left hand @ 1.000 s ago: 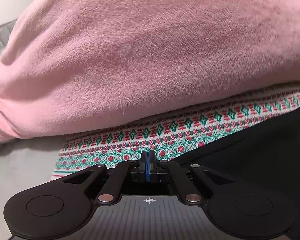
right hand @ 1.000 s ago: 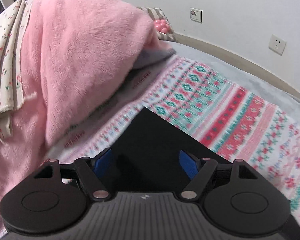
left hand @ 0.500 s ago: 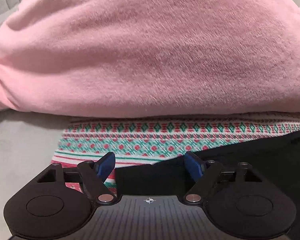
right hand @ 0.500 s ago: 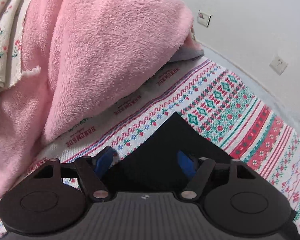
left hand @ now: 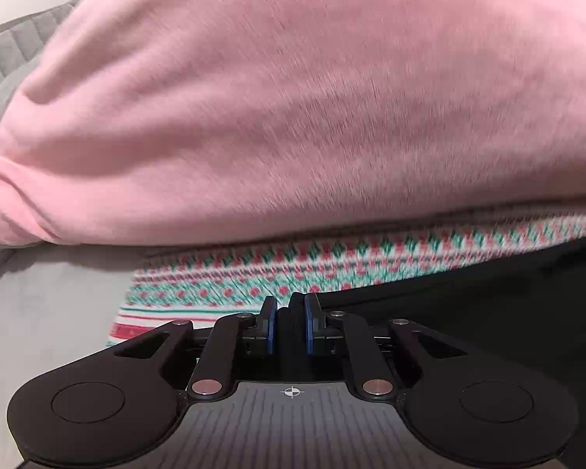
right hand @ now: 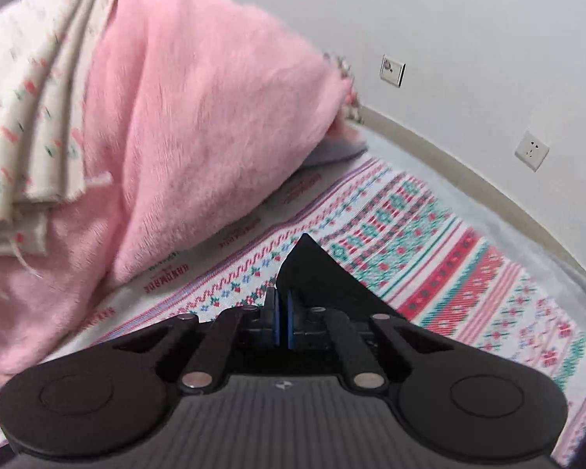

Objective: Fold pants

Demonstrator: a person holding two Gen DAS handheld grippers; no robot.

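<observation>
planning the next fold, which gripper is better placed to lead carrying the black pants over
Right, probably. The right gripper is shut on a pointed corner of the black fabric pants, with open patterned woven mat ahead. The left gripper also grips them but faces the fluffy pink blanket closely.

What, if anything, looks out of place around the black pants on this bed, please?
The bulky pink blanket is heaped right beside the black pants, overhanging the patterned cloth they lie on and crowding the folding space. Nothing looks spilled or damaged.
</observation>
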